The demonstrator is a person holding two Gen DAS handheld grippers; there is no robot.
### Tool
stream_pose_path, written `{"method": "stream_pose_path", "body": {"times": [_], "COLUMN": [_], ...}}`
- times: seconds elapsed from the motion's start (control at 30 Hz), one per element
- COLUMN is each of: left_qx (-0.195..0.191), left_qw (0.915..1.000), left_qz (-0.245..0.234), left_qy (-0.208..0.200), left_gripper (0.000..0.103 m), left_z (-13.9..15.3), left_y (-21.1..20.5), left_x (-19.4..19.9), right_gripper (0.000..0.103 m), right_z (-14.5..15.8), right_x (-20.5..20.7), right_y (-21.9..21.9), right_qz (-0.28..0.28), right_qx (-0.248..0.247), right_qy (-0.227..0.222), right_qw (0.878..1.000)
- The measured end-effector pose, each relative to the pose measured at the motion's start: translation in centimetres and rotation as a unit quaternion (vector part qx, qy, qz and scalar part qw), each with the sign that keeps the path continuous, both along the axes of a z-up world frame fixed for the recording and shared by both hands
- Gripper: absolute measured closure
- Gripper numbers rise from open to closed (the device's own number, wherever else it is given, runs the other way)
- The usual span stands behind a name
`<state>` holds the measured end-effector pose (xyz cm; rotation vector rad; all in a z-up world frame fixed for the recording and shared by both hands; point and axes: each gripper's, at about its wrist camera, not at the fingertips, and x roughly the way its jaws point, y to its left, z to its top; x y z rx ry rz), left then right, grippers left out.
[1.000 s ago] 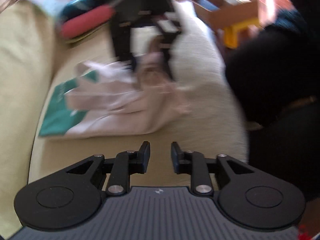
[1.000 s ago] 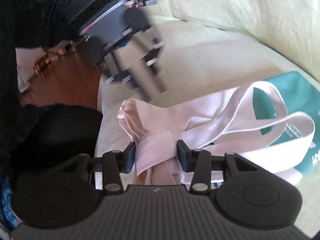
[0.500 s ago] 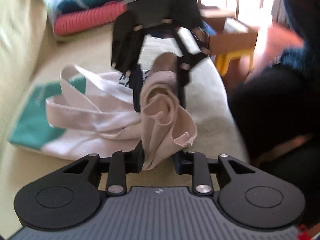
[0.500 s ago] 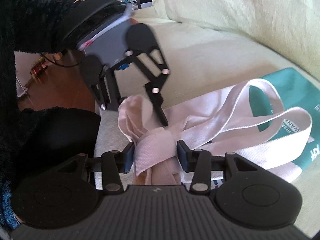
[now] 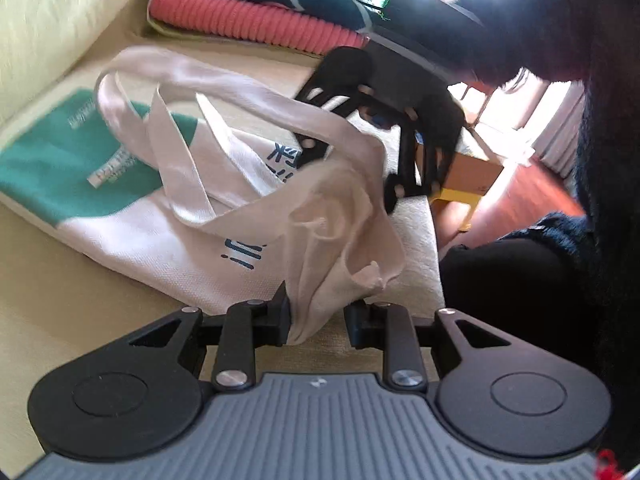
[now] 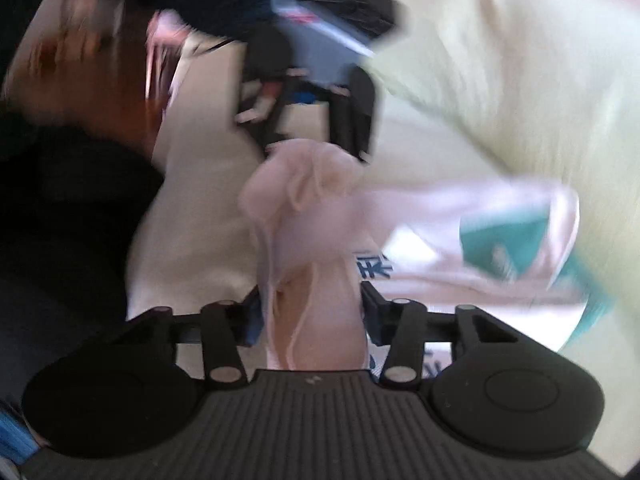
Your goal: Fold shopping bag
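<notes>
Closest to us, the left gripper [image 5: 316, 320] stands with its jaws parted, a bunched corner of the tote bag [image 5: 168, 236] hanging against the left finger only. The right gripper [image 6: 312, 312] looks clamped on another gathered fold, though that view is blurred. Beyond, the white-and-teal bag lies on the cream sofa seat [image 5: 60, 320], its dark blue lettering too distorted to read. Farthest back sit folded knitwear [image 5: 248, 20] and a cardboard box [image 5: 472, 172].

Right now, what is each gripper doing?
Left gripper: open, white and green canvas shopping bag fabric between its fingers.
Right gripper: shut on the bag.
</notes>
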<state>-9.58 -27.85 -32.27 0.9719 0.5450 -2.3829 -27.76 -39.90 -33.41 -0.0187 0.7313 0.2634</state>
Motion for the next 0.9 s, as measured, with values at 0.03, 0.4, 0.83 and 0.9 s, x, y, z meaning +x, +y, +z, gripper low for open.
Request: {"method": "stream_pose_path", "body": {"times": [0.03, 0.4, 0.83, 0.9], "left_qx": [-0.014, -0.085, -0.209, -0.193], "left_qw": [0.9999, 0.9934, 0.9732, 0.9752], "left_qz": [0.003, 0.01, 0.038, 0.049], "left_qy": [-0.005, -0.076, -0.088, -0.097], "left_gripper": [0.072, 0.069, 0.071, 0.072], "left_z": [0.4, 4.1, 6.5, 5.0], "left_y": [0.5, 0.2, 2.1, 0.6], "left_x": [-0.1, 1.2, -2.1, -2.5], "right_gripper": [0.061, 0.064, 0.066, 0.066], "right_z": [0.2, -3.9, -5.0, -4.9], "right_x": [0.4, 2.6, 2.4, 2.7], "right_y": [-1.4, -13.1, -15.6, -15.5], "right_qz": [-0.004, -0.044, -0.066, -0.072], "right_qx": [0.045, 0.438, 0.5, 0.498], "right_qy": [0.014, 0.121, 0.154, 0.162], "right_qw": [0.999, 0.89, 0.849, 0.849]}}
